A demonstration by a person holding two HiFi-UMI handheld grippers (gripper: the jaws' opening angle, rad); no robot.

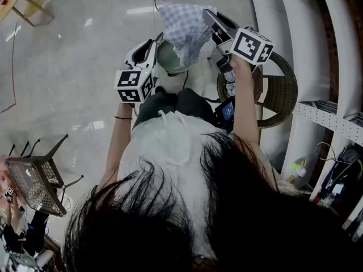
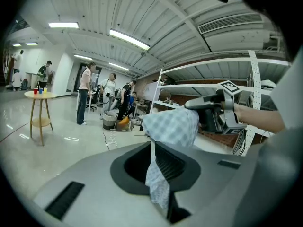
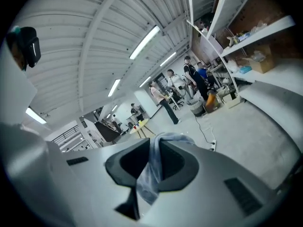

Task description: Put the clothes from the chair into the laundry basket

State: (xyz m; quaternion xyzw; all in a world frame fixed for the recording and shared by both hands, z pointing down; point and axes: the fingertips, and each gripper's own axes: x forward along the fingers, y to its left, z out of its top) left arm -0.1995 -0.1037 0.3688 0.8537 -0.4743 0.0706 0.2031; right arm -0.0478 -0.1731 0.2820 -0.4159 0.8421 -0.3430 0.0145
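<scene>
- Jaws of the left gripper were closed on a thin strip of the checked cloth; the strip ran through the pinch and hung out below it
- Jaws of the right gripper were likewise all but together, clamped on a bunched fold of the same cloth, with nothing else between them
- Cloth was off the floor, in the air between the two grippers and ahead of the person; the right gripper was higher and carried the upper bulk, the left lower and to the side on a trailing edge
- Two-point hold was probably meant to keep the loose tail from dragging or snagging, so the piece would drop cleanly
- Directly under the cloth in the head view sat a round pale-green container, likely the laundry basket; the cloth's lowest point hung over its mouth, and contact with the rim could not be told
- Wicker chair stood just beside the container, on the person's right; no further clothes could be made out on it, though the right forearm hid part of the seat
- Cloth itself: light, thin, small blue-grey and white check; it draped in soft folds and tapered to a point below; it looked limp, so it would likely collapse once let go
- Judged stage: cloth carried over the basket, release not yet made
</scene>
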